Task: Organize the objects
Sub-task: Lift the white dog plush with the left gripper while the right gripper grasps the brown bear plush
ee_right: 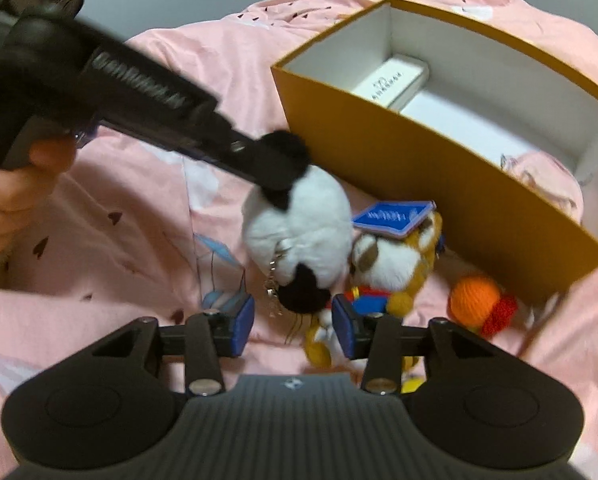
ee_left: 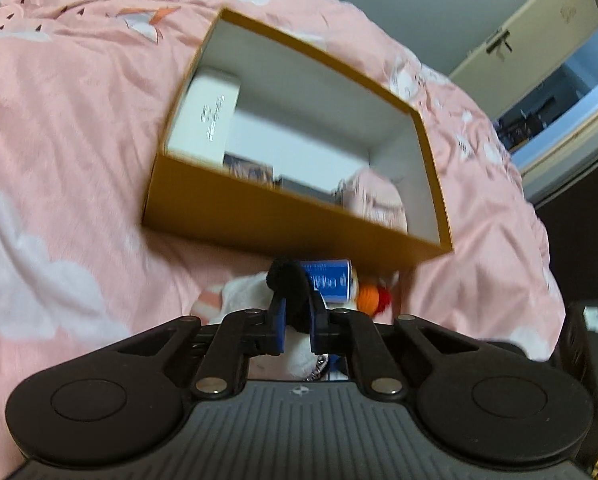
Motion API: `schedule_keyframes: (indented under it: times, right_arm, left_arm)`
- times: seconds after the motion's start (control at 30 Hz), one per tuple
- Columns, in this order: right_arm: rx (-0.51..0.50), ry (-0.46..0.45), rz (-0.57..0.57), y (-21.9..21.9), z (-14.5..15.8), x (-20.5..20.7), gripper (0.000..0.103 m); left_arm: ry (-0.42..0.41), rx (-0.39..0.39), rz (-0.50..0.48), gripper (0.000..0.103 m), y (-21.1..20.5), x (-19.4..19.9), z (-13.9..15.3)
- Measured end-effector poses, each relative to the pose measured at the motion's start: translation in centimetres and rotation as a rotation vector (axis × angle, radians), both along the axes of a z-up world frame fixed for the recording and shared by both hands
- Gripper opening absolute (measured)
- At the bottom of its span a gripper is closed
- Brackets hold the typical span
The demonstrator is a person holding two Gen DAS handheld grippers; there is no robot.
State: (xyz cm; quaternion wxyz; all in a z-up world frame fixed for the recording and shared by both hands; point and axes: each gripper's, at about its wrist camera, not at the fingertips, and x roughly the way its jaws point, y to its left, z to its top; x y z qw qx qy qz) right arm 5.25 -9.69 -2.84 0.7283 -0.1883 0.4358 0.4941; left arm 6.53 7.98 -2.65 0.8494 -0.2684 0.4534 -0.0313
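A black-and-white panda plush (ee_right: pixel 299 216) with a metal chain hangs over the pink bedspread. My left gripper (ee_left: pixel 298 300) is shut on one black furry tip of it; in the right wrist view the left gripper (ee_right: pixel 279 172) reaches in from the upper left. My right gripper (ee_right: pixel 294 326) is open, with the panda's lower black tip between its blue pads (ee_right: pixel 243 322), not pressed. An open orange box (ee_right: pixel 419 152) with a white inside stands just beyond, holding a small white box (ee_right: pixel 391 80) and a pink item (ee_right: pixel 547 180).
Beside the box on the bedspread (ee_left: pixel 79 120) lie a brown-and-white plush (ee_right: pixel 403 260), a blue card (ee_right: pixel 395 216), an orange yarn ball (ee_right: pixel 475 296) and a red one (ee_right: pixel 501 314). A person's hand (ee_right: pixel 11 200) holds the left gripper. A pale cabinet (ee_left: pixel 539 32) stands beyond the bed.
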Motion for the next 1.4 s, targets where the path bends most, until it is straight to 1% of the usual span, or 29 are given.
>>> schedule_keyframes:
  times: [0.1, 0.2, 0.23, 0.3, 0.37, 0.43, 0.53, 0.57, 0.63, 0.67, 0.7, 0.77, 0.83, 0.87, 0.97, 1.0, 1.07, 1.17, 1.2, 1.3, 1.4]
  right_arm:
    - [-0.015, -0.025, 0.0, 1.3, -0.5, 0.5, 0.046]
    - [-0.018, -0.038, -0.028, 2.0, -1.0, 1.4, 0.043]
    - [-0.012, -0.022, -0.038, 2.1, -1.1, 1.8, 0.034]
    - [0.001, -0.003, -0.052, 2.0, -1.1, 2.3, 0.031]
    - [0.008, -0.006, -0.048, 1.8, -0.8, 2.3, 0.023]
    - [0.023, -0.009, -0.023, 1.6, -0.1, 2.0, 0.019]
    - [0.034, -0.03, 0.024, 1.4, 1.2, 1.1, 0.017]
    - [0.043, -0.023, 0.041, 1.3, 1.7, 0.8, 0.016]
    - [0.065, 0.017, 0.07, 1.2, 2.6, 0.7, 0.016]
    - [0.076, 0.046, 0.086, 1.1, 3.0, 0.6, 0.016]
    - [0.085, 0.08, 0.099, 1.0, 3.3, 0.7, 0.016]
    - [0.084, 0.109, 0.109, 1.0, 3.2, 0.9, 0.015]
    - [0.058, 0.098, 0.097, 1.7, 2.3, 1.4, 0.015]
    - [0.047, 0.087, 0.084, 1.9, 1.8, 1.5, 0.015]
    - [0.019, 0.035, 0.023, 2.4, 0.5, 2.5, 0.016]
    - [0.024, 0.03, 0.008, 2.4, 0.3, 2.8, 0.016]
    - [0.034, 0.029, -0.008, 2.5, 0.1, 3.1, 0.017]
    - [0.002, -0.028, -0.031, 2.7, -0.3, 3.2, 0.02]
    - [-0.003, -0.041, -0.038, 2.6, -0.3, 3.3, 0.02]
    - [0.021, -0.037, -0.071, 1.5, 0.1, 3.4, 0.021]
    - [0.035, -0.072, -0.117, 0.2, 0.8, 3.2, 0.025]
  left_arm:
    - [-0.015, -0.002, 0.017, 0.011, 0.4, 0.7, -0.1]
    - [-0.028, -0.001, 0.029, 0.013, 0.8, 0.7, -0.2]
    - [-0.036, 0.003, 0.038, 0.013, 1.0, 0.6, -0.2]
    - [-0.062, 0.017, 0.057, 0.014, 1.7, 0.0, 0.2]
    - [-0.088, 0.024, 0.064, 0.014, 2.3, -0.7, 0.7]
    - [-0.102, 0.052, 0.057, 0.014, 2.4, -1.3, 1.2]
    - [-0.105, 0.133, 0.041, 0.017, 2.1, -2.3, 1.9]
    - [-0.103, 0.156, 0.036, 0.018, 2.0, -2.7, 2.1]
    - [-0.091, 0.185, 0.012, 0.021, 1.9, -3.5, 2.2]
    - [-0.083, 0.19, -0.003, 0.026, 1.8, -3.9, 2.2]
    - [-0.074, 0.193, -0.022, 0.028, 1.7, -4.1, 2.1]
    - [-0.057, 0.202, -0.045, 0.035, 1.5, -4.3, 1.7]
    - [-0.017, 0.204, -0.052, 0.038, 1.5, -4.0, 0.9]
    - [0.004, 0.198, -0.052, 0.042, 1.5, -3.8, 0.4]
    - [0.044, 0.181, -0.058, 0.05, 1.4, -3.6, -0.8]
    - [0.054, 0.177, -0.057, 0.051, 1.3, -3.4, -1.1]
    - [0.072, 0.162, -0.063, 0.057, 1.0, -3.1, -1.7]
    - [0.108, 0.127, -0.067, 0.062, 0.5, -2.6, -2.8]
    - [0.121, 0.124, -0.064, 0.063, 0.3, -2.4, -3.1]
    - [0.154, 0.116, -0.054, 0.063, -0.2, -2.1, -3.9]
    - [0.155, 0.086, -0.026, 0.064, 0.0, -1.8, -4.5]
